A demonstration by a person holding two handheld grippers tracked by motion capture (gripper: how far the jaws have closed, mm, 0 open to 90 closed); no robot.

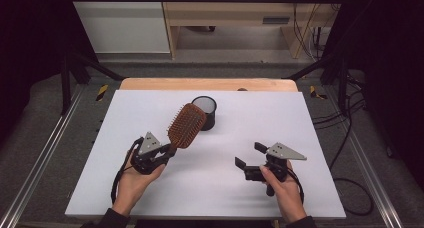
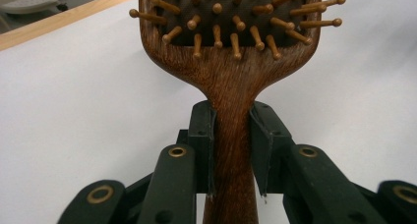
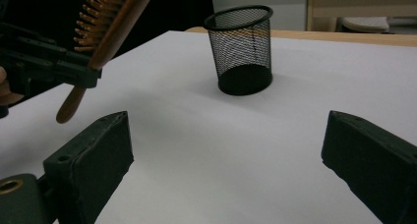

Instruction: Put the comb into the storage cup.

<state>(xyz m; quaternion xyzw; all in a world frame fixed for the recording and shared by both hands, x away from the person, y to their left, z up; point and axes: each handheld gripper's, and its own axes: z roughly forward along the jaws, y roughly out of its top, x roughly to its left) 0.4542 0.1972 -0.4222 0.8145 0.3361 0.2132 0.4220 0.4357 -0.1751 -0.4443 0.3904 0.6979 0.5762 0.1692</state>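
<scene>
The left tongs are clamping the hairbrush handle; the right gripper view is showing the right tongs gaping, facing the mesh cup

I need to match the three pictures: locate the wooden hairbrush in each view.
High view: hairbrush left of centre, handle in the left gripper.
Left gripper view: upper centre, handle clamped between the jaws.
Right gripper view: top left, tilted.
Shared landmark: the white table top; the black mesh cup stands on it.
</scene>
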